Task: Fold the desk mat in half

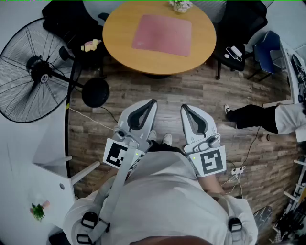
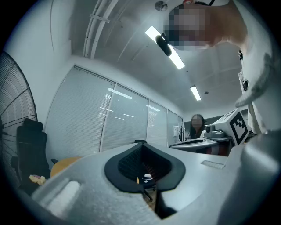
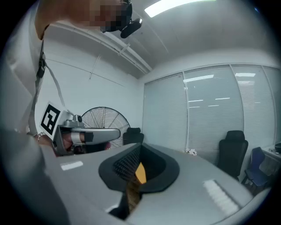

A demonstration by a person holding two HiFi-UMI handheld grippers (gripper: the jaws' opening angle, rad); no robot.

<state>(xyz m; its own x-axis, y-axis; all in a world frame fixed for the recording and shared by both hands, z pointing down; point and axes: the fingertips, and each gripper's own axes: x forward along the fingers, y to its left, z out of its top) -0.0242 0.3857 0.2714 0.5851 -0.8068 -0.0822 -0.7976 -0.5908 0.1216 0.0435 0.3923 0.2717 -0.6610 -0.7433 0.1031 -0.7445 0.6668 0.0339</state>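
The pink desk mat (image 1: 162, 34) lies flat and unfolded on the round wooden table (image 1: 119, 43) at the top of the head view. Both grippers are held low against the person's body, well short of the table and above the wood floor. My left gripper (image 1: 152, 103) points toward the table with its jaws together and nothing between them. Beside it, my right gripper (image 1: 183, 108) is likewise shut and empty. In the left gripper view the closed pads (image 2: 131, 165) fill the bottom, and the right gripper view shows the same pads (image 3: 127, 166) pressed together.
A large floor fan (image 1: 36, 72) stands at left, its round base (image 1: 95, 92) near the table. Black chairs (image 1: 244, 24) and a blue chair (image 1: 270, 48) ring the table. A seated person's legs (image 1: 253, 117) reach in from the right. A small flower pot (image 1: 180, 5) sits at the table's far edge.
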